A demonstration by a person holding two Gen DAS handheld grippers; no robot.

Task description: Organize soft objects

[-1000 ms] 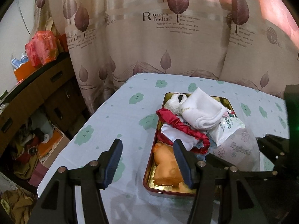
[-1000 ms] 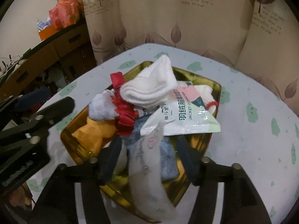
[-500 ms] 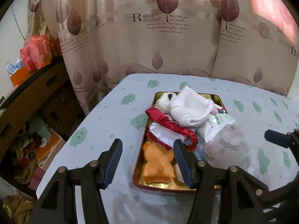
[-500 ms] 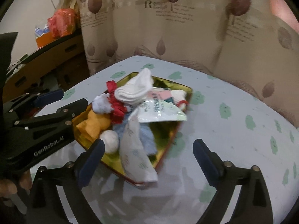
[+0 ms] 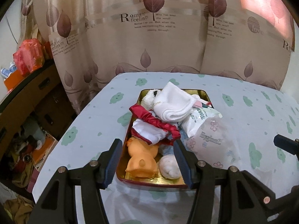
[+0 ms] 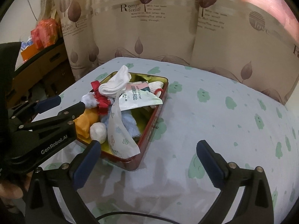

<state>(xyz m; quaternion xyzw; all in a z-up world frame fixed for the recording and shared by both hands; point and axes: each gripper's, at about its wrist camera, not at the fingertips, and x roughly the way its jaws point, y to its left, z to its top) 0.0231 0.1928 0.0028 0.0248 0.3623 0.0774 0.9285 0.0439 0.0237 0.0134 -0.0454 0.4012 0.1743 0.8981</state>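
A gold tin with red sides [image 5: 203,93] [image 6: 164,80] sits on the flowered tablecloth, heaped with soft things. In it lie a white sock [image 5: 173,104] [image 6: 114,85], a red scrunchie [image 5: 153,119], an orange plush toy [image 5: 142,158] [image 6: 86,121], a white ball [image 5: 170,166], a blue cloth [image 6: 130,123] and a printed wipes packet [image 6: 140,97]. A floral tissue packet [image 5: 211,141] [image 6: 119,136] lies draped over the near right side. My left gripper [image 5: 146,149] hovers open over the toy end. My right gripper [image 6: 147,149] is opening wide, gripping nothing, back from the tin's near corner.
A leaf-printed curtain [image 5: 149,37] hangs behind the table. A wooden cabinet [image 5: 28,97] with an orange bag [image 5: 28,56] stands at the left, with clutter on the floor below. Bare tablecloth [image 6: 224,112] stretches right of the tin.
The right gripper has let go of the floral tissue packet, spread its jaws wide and drawn back to the right of the tin. The left gripper has shifted only slightly.
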